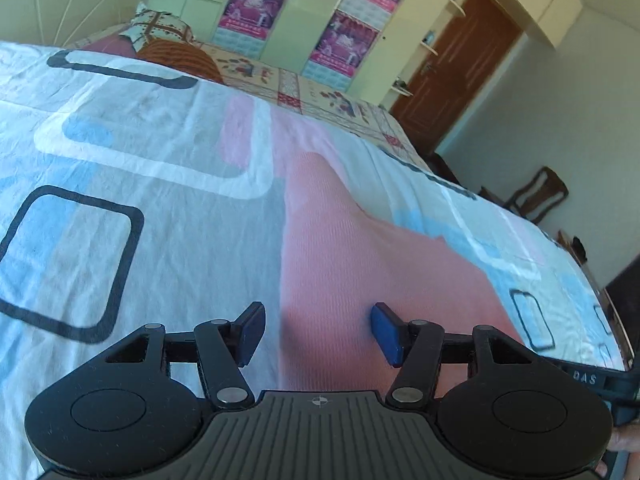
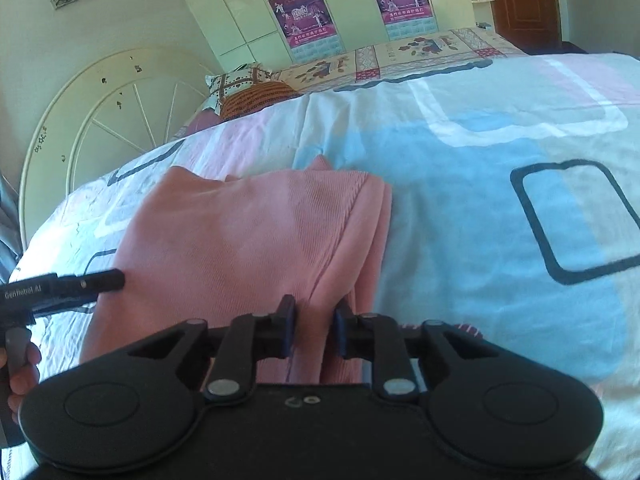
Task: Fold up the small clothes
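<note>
A pink ribbed garment (image 2: pixel 248 232) lies partly folded on the patterned bedsheet (image 2: pixel 480 152). My right gripper (image 2: pixel 314 328) has its jaws narrowed around a bunched fold at the garment's near right edge. In the left wrist view the same garment (image 1: pixel 360 264) stretches away from me, and my left gripper (image 1: pixel 318 330) is open, its blue pads (image 1: pixel 386 334) straddling the garment's near left edge just above the cloth. The left gripper also shows in the right wrist view (image 2: pixel 60 288) at the garment's left side.
A headboard (image 2: pixel 100 120) and a patterned pillow (image 2: pixel 240 84) are at the bed's far end. Wardrobes with posters (image 2: pixel 304 16) stand behind. A brown door (image 1: pixel 452 76) and a wooden chair (image 1: pixel 536 196) are beyond the bed's right edge.
</note>
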`<state>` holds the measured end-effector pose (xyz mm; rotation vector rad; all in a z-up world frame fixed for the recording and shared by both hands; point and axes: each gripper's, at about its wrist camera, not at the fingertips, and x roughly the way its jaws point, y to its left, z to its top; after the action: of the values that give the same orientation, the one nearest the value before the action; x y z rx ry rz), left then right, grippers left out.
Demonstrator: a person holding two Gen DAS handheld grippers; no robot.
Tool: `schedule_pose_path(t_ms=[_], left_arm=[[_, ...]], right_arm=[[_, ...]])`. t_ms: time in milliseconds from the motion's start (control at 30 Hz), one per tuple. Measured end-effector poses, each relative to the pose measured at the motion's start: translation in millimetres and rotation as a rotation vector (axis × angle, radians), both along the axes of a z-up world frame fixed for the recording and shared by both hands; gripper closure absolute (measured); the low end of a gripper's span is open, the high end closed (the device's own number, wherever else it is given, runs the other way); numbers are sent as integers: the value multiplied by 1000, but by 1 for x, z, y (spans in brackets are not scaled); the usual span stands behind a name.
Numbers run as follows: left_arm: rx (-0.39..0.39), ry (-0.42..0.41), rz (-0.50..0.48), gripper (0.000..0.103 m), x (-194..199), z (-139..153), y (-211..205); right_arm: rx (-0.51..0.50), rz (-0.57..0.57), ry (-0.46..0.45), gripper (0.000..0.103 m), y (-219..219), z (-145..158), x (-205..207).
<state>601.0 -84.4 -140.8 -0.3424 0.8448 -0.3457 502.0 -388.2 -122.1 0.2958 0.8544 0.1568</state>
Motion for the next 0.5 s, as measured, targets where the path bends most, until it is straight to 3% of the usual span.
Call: schedule_pose_path(t_ms=[67, 133, 200, 233, 267, 367, 500], left_arm=[[50, 76, 8, 41, 12, -18, -6], [32, 86, 21, 38, 16, -19, -6], [32, 38, 23, 38, 13, -4, -6], [18, -7, 29, 38, 10, 3, -4], [14, -33, 34, 38, 10, 9, -3], [26, -25, 51, 38, 31, 10, -1], [43, 37, 33, 38, 65, -6, -11]], right_arm=[[-42, 2, 20, 96, 1, -4, 4], [-41, -6, 34, 96, 0, -11, 6], [-44, -9, 24, 96, 0, -7, 3], [-51, -25, -2, 90, 0, -1, 0], [-74, -52, -43, 78, -1, 8, -3], [-97, -58, -109, 80, -5, 24, 5], [-132, 3, -72, 83, 3, 16, 42]])
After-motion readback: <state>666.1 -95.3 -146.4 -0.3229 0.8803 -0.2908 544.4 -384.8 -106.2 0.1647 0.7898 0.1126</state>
